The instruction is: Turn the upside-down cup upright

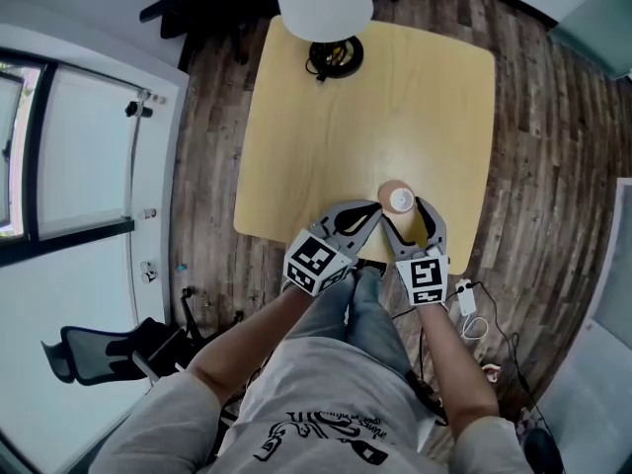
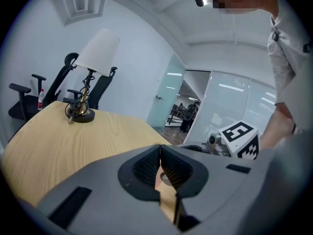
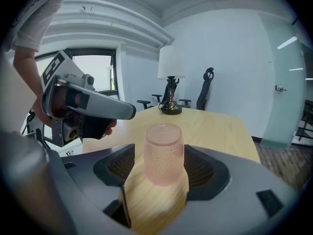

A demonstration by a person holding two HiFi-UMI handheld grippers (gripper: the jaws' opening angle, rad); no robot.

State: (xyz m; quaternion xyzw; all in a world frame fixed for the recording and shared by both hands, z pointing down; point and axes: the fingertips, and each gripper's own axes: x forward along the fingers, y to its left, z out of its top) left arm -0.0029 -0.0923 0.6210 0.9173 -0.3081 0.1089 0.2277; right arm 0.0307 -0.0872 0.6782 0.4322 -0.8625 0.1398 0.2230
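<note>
- A window with dark frames lines the room's left side. A black office chair stands on the floor beneath it.
- The floor is dark wood planking and shows on every side of the desk.
- The desk is pale wood with rounded corners.
- More black chairs stand beyond the desk's far left corner.
- A lamp with a white shade stands at the middle of the desk's far edge, with a cord looped around its dark base.
- The left gripper reaches in over the near edge. Its jaws are pressed together with nothing between them, and its tip is just left of the cup.
- The cup is pink, translucent and dimpled. It stands on end close to the near edge, toward the near right corner. Which end is up I cannot tell.
- The right gripper also comes in over the near edge. Its jaws are spread wide, one on each side of the cup, with the pads just clear of its sides.
- Cables and a white plug lie on the floor off the near right corner.
- A pale glass partition closes the room's far right.
</note>
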